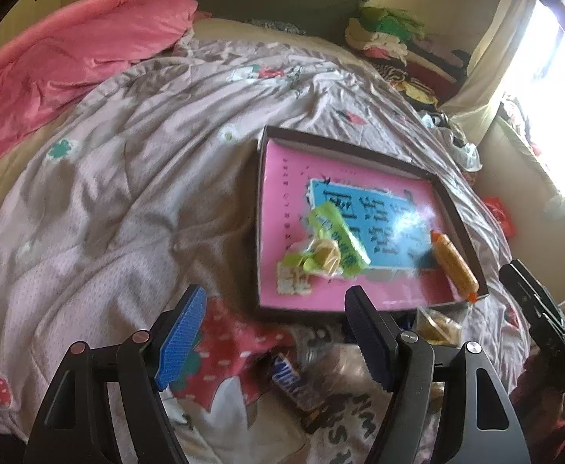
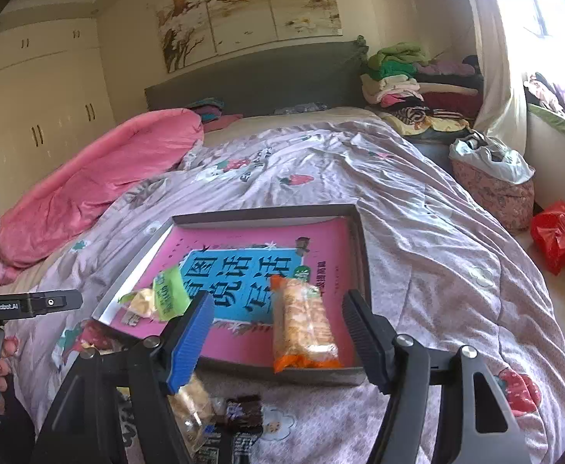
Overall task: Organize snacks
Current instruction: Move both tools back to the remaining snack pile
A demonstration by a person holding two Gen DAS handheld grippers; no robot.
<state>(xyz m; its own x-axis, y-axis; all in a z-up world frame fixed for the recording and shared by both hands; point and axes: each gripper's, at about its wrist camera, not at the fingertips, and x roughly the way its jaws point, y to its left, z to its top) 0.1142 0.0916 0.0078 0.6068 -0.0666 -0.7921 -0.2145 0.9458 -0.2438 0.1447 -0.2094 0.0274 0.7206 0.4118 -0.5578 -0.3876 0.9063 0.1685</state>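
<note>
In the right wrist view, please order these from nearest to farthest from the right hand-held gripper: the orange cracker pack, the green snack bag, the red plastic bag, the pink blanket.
From the right hand-held gripper:
1. Orange cracker pack, in the box, just ahead between the fingers.
2. Green snack bag, in the box, ahead to the left.
3. Red plastic bag, off the bed, far right.
4. Pink blanket, far left, toward the headboard.

Both tools (image 1: 274, 332) (image 2: 278, 336) agape, empty

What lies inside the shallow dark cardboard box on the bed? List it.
Inside the shallow dark cardboard box: a pink book with a blue title panel, an orange-wrapped cracker pack, a green-wrapped snack, a clear-wrapped pastry. The book hides the floor.
</note>
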